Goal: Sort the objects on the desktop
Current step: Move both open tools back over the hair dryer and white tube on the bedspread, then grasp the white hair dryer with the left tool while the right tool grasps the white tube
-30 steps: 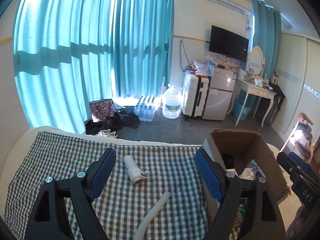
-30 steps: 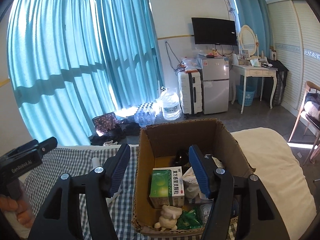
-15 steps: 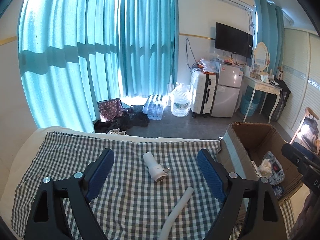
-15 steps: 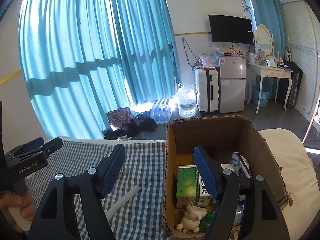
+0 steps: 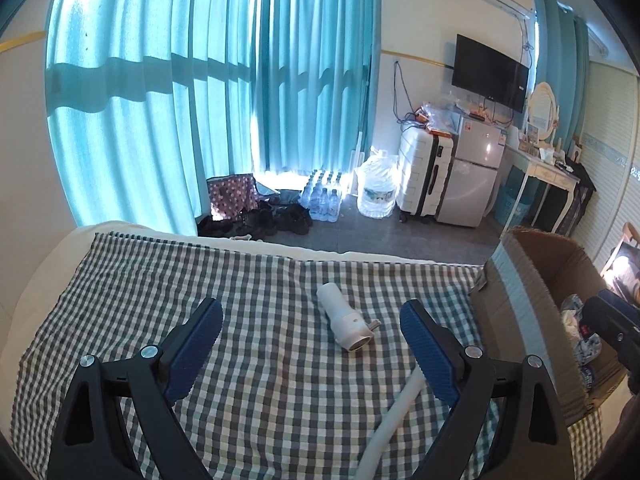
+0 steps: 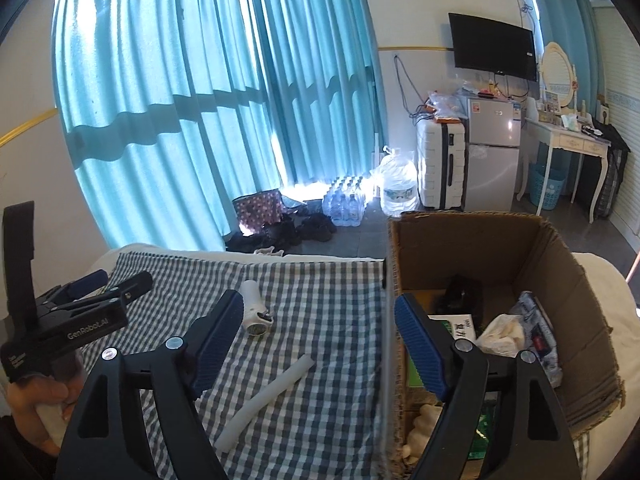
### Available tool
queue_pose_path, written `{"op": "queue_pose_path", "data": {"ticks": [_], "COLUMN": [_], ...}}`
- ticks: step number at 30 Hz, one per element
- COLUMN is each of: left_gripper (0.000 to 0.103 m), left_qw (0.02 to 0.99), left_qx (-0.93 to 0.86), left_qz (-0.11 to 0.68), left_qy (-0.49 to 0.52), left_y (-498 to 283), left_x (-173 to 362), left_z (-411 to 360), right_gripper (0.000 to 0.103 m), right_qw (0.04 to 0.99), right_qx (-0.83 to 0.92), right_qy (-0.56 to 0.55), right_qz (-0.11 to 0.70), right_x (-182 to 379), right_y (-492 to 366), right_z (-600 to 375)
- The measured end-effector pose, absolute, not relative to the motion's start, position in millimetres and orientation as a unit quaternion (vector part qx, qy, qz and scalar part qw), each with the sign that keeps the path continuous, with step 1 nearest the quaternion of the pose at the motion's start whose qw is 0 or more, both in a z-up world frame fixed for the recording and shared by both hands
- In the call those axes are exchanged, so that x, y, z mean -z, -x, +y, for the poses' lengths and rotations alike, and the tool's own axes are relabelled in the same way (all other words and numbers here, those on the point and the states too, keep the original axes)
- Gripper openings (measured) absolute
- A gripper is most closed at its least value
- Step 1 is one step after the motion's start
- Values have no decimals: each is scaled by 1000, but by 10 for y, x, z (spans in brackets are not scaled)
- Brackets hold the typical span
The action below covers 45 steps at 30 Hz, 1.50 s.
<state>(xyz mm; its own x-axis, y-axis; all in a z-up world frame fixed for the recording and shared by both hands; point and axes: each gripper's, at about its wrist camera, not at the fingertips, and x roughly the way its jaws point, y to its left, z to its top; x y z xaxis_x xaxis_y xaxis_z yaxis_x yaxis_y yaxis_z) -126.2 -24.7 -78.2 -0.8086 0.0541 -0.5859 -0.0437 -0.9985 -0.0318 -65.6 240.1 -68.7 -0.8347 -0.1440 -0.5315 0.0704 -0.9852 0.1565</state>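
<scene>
— On the checked cloth (image 5: 260, 360), two things are left to sort: a short white cylinder with a metal mouth (image 5: 347, 323) and, nearer the cameras, a long white tube (image 6: 266, 396) lying on a slant. They lie close together but apart, well clear of the cloth's edges.

— And the cardboard box (image 6: 576, 300)?

— It stands at the cloth's right edge, open-topped, already holding a green carton, a crumpled bag and other bits.

— Which claw takes what?

— My guess: the left claw (image 5: 312, 340) is lined up on the cylinder, which shows between its blue pads. Its jaws are opening, nothing is touched, nothing is held.

— The right claw (image 6: 320, 332)?

— Also opening and empty. It straddles the box's near wall, one pad over the cloth, one over the box's contents. The tube lies below and between its fingers.

— How to do it well?

— Bring the left claw down across the cylinder's width, not its length, since a smooth round body may roll off towards the far edge. Pinch at the middle. For the tube, turn the wrist so the pads cross it squarely. Keep both claws apart near the box.
</scene>
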Motion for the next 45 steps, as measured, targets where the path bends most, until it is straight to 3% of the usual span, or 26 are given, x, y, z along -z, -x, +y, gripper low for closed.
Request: {"op": "queue_pose_path", "data": {"ticks": [21,25,35,45], "left_gripper": [93,94,94,98], "left_qw": [93,114,143,131], "left_qx": [-930,-923,-904,-852], "left_qz": [34,37,78,102], "left_qy": [353,367,395,497], "left_y": [2049,2215,2584,2859], "left_x": [1412,1636,1984,2508], "left_z": [-126,-103,281,596], "right_gripper": [80,88,88,87], "right_qw": [30,22,24,40], "right_qx": [940,938,914,885], "right_qy": [-334,-343,-403,-463], "right_qz": [-55,-43,-40,-20], "right_x": [995,1069,1424,1888], "right_y": [1039,1134,1387,1457], "right_z": [2137,2049,1900,1869]}}
